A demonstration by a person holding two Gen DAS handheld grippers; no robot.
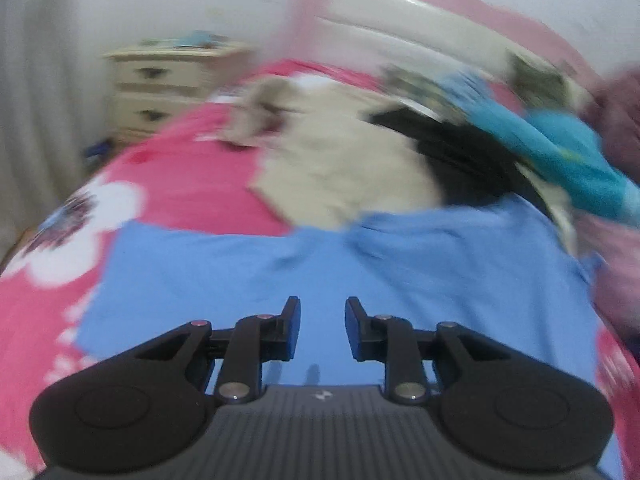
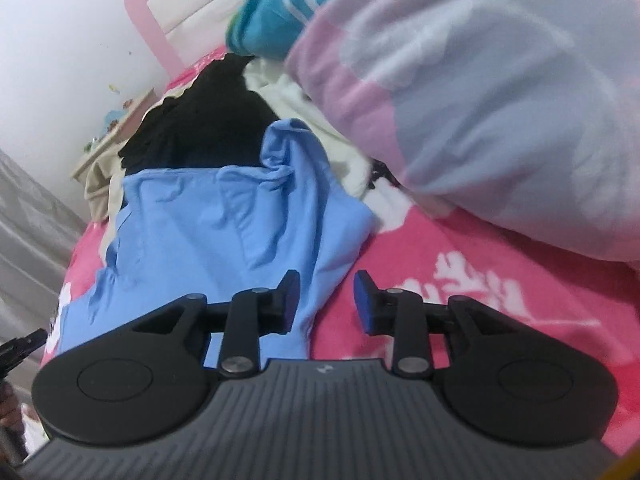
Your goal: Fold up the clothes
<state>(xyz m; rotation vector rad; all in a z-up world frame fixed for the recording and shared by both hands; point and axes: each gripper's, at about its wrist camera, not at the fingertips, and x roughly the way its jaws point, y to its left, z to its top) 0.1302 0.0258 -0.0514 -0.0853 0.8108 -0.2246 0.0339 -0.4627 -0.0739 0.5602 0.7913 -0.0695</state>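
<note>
A light blue garment (image 1: 320, 264) lies spread on the pink flowered bedspread (image 1: 180, 200). My left gripper (image 1: 322, 314) hovers over its near part, jaws apart with nothing between them. In the right wrist view the blue garment (image 2: 224, 224) is folded lengthwise, with a rumpled far corner. My right gripper (image 2: 327, 294) stands open over the garment's right edge, one finger above the cloth and the other above the bedspread (image 2: 460, 280). It grips nothing. A dark piece of the left gripper (image 2: 24, 344) shows at the left edge there.
Behind the blue garment lies a heap of clothes: a cream piece (image 1: 340, 168), a black one (image 1: 460, 152) and a teal one (image 1: 560, 148). A grey and pink duvet (image 2: 500, 100) bulks at the right. A cream nightstand (image 1: 160, 84) stands beside the pink headboard (image 1: 400, 4).
</note>
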